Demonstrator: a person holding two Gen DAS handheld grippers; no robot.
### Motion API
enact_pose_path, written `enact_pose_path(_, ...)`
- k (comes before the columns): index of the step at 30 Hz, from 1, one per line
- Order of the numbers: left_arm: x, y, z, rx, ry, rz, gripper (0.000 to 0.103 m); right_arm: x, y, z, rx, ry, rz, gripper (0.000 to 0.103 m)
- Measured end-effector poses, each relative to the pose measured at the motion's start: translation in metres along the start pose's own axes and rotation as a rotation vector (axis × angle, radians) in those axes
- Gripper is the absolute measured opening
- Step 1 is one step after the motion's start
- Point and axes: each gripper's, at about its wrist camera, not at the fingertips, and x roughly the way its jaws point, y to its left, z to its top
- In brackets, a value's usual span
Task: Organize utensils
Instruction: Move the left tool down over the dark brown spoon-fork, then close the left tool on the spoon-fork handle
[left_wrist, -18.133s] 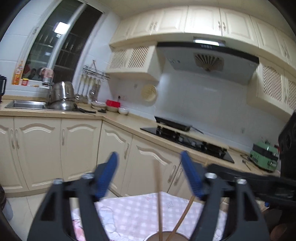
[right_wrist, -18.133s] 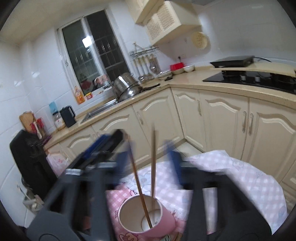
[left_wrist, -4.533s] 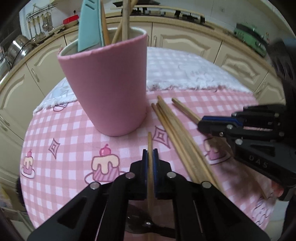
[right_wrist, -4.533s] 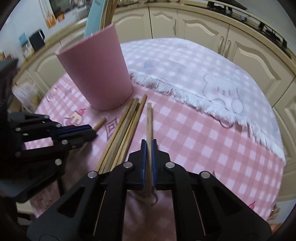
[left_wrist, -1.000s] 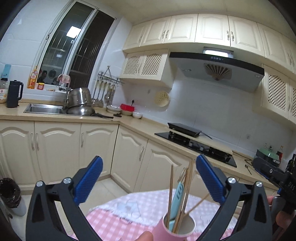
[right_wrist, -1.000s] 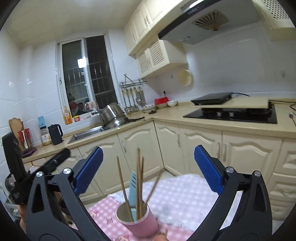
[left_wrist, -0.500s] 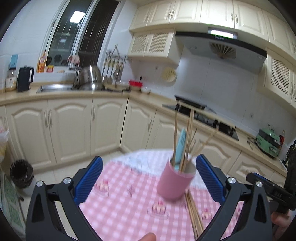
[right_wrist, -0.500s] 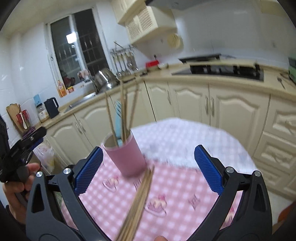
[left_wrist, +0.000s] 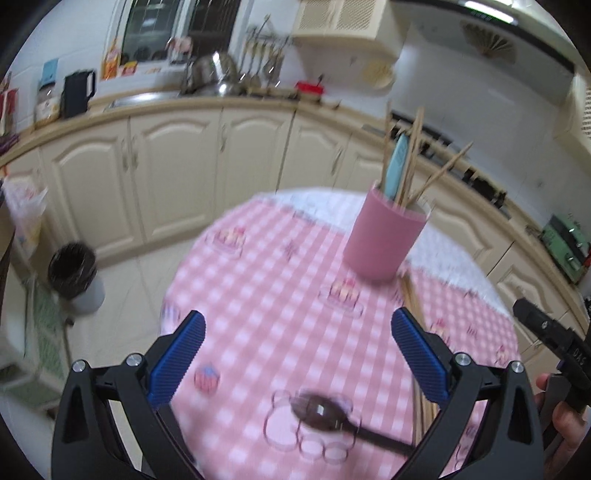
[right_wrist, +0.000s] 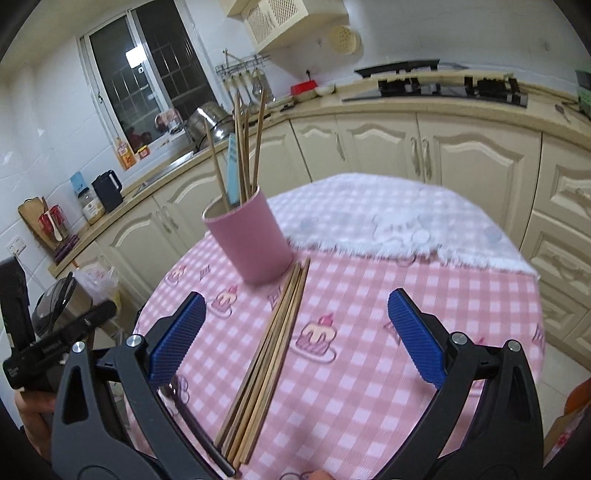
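Both grippers hang wide open and empty: left gripper (left_wrist: 295, 347), right gripper (right_wrist: 295, 328). Loose chopsticks (right_wrist: 271, 354) lie beside the pink cup (right_wrist: 251, 240), spoon (left_wrist: 321, 408) nearby. Next: drop, pinch 1 chopstick, lift.

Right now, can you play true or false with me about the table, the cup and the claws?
1. The tall pink cup stands upright on the pink checked tablecloth. True.
2. The pink cup is empty. False: it holds several wooden chopsticks and a light blue utensil.
3. A bundle of loose wooden chopsticks lies on the tablecloth in front of the cup. True.
4. The right claw is pinching a chopstick. False: it is wide open and holds nothing.
5. The left claw is open too. True.
6. The dark spoon is standing in the cup. False: it lies flat on the tablecloth.
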Motion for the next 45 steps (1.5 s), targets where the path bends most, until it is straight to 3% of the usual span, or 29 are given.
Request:
enact_pose_path(3,0.01,-0.003,-0.022,-0.023,0.093,0.026,0.098,0.009,-0.005,-0.007,0.016,0.035,0.013,0.097)
enact_pose_path(12,0.026,-0.005,-0.068,-0.111,0.256,0.128,0.098,0.02,-0.009,-0.023,0.039,0.098,0.045,0.097)
enact_pose_path(19,0.035,-0.026,-0.073,-0.018,0.238,0.183,0.098,0.025,-0.012,-0.029,0.048,0.122,0.039,0.097)
enact_pose_path(21,0.037,-0.029,-0.073,0.003,0.224,0.167,0.098,0.025,-0.014,-0.029,0.053,0.124,0.037,0.097)
enact_pose_path(26,0.039,-0.036,-0.067,0.021,0.207,-0.004,0.098,0.025,-0.019,-0.029,0.065,0.129,0.022,0.097)
enact_pose_path(31,0.041,-0.042,-0.067,0.048,0.201,-0.088,0.095,0.025,-0.021,-0.031,0.062,0.144,0.019,0.097)
enact_pose_path(32,0.04,-0.041,-0.068,0.051,0.204,-0.082,0.092,0.026,-0.022,-0.031,0.061,0.148,0.019,0.097)
enact_pose_path(35,0.033,-0.035,-0.074,0.075,0.217,0.035,0.089,0.027,-0.023,-0.031,0.057,0.152,0.022,0.097)
enact_pose_path(39,0.036,-0.038,-0.076,0.077,0.199,0.107,0.087,0.032,-0.026,-0.03,0.06,0.162,0.024,0.097)
enact_pose_path(41,0.043,-0.044,-0.075,0.098,0.188,0.146,0.08,0.034,-0.025,-0.028,0.058,0.163,0.026,0.097)
enact_pose_path(42,0.044,-0.046,-0.074,0.118,0.176,0.163,0.065,0.033,-0.025,-0.027,0.055,0.159,0.03,0.097)
enact_pose_path(43,0.044,-0.046,-0.071,0.124,0.171,0.145,0.047,0.033,-0.024,-0.026,0.052,0.158,0.031,0.097)
enact_pose_path(45,0.045,-0.042,-0.066,0.115,0.186,0.07,0.04,0.033,-0.025,-0.024,0.049,0.155,0.032,0.097)
